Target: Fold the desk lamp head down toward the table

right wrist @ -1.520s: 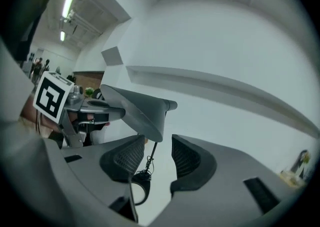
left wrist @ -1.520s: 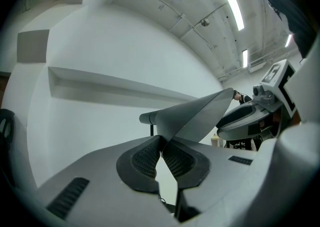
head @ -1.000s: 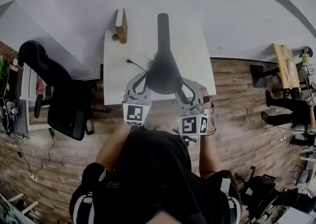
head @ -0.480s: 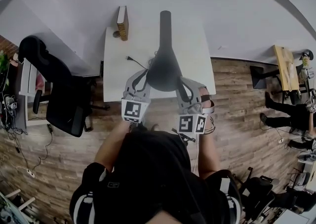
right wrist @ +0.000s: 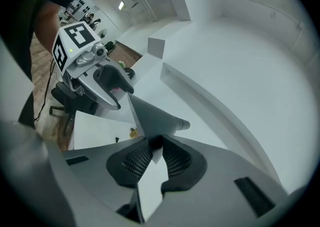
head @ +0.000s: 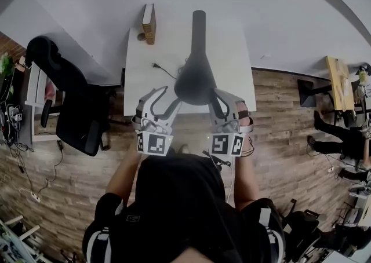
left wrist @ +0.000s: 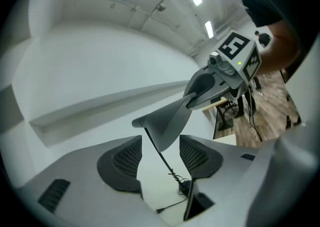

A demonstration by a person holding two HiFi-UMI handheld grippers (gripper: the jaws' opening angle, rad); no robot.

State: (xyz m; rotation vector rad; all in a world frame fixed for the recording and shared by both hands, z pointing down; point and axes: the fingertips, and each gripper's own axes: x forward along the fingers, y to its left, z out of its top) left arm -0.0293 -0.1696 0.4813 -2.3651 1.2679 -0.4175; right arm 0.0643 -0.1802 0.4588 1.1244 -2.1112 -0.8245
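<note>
Grey lamp head (head: pixel 194 82) newly clamped by right gripper (right wrist: pixel 156 155); left gripper (left wrist: pixel 161 156) just opened, empty.

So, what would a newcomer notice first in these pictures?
First comes the dark grey lamp head, in the middle, hanging over the near edge of the white table. The right gripper has just been closing and pinches its right rim. The left gripper has just been opening, its jaws wide around the left rim without pressing.
</note>
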